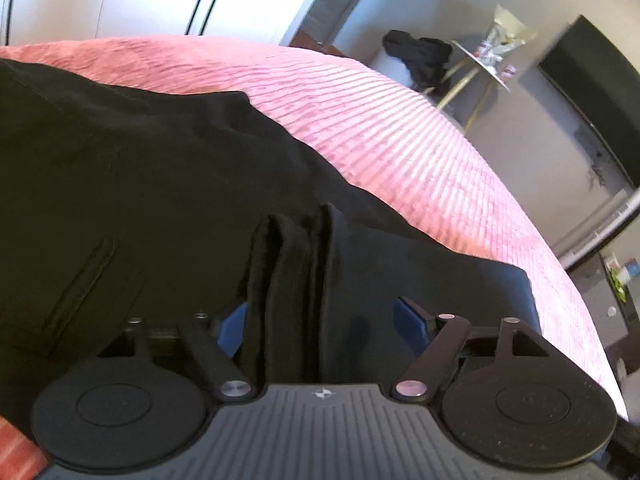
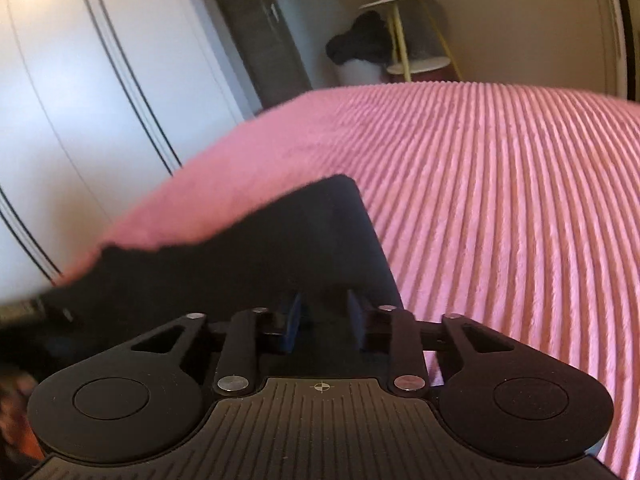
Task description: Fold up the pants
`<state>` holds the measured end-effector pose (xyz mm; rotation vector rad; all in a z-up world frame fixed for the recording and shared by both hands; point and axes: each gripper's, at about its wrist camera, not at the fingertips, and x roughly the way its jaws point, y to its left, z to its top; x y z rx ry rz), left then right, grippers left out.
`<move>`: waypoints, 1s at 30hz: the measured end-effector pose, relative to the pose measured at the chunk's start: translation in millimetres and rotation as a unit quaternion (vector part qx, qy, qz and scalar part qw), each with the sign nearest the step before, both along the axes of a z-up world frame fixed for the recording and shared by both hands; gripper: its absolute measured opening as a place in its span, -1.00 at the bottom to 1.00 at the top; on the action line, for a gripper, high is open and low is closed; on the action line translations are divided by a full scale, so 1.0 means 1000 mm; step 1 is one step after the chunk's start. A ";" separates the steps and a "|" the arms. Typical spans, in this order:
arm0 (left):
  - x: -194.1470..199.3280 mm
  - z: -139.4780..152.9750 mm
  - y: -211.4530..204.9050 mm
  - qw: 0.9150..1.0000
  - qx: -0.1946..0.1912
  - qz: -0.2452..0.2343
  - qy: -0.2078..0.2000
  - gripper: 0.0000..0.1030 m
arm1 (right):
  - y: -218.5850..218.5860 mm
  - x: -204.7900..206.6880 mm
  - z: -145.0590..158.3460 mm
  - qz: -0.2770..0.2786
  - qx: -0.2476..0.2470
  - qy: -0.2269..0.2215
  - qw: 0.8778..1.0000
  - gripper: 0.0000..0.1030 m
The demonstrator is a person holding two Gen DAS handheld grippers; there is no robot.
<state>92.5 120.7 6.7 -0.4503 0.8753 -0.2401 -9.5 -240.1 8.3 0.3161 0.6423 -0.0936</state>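
On the pink ribbed bedspread (image 2: 500,184) the black pants (image 1: 140,168) lie, bare cover from twelve to three o'clock. Left gripper (image 1: 320,320) stands wide with bunched folds between its pads; right gripper (image 2: 322,320) narrow, fabric edge between, grip unclear

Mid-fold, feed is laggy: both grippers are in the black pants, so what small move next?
Probably close the left gripper on the bunched pants folds: its jaws stand wide around them, unpinched. The right gripper looks nearly closed on fabric.
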 end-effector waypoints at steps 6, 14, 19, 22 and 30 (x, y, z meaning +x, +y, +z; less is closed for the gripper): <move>0.005 -0.008 0.010 1.000 0.002 0.020 -0.004 -0.40 | 0.016 0.012 -0.020 0.003 -0.067 0.007 0.998 -0.54; -0.004 -0.013 0.025 0.999 -0.034 0.024 -0.016 -0.77 | 0.020 0.008 -0.023 0.001 -0.074 -0.008 0.997 -0.45; -0.009 -0.004 0.026 0.998 -0.050 0.030 -0.031 -0.82 | 0.026 -0.013 -0.009 0.000 -0.059 -0.012 0.998 -0.19; -0.016 0.004 0.031 0.997 -0.047 0.037 -0.050 -0.83 | 0.035 -0.020 -0.003 0.009 -0.071 -0.018 0.997 -0.17; -0.021 0.017 0.042 0.995 0.006 0.058 -0.085 -0.83 | 0.048 -0.025 0.003 0.017 -0.088 -0.024 0.996 -0.16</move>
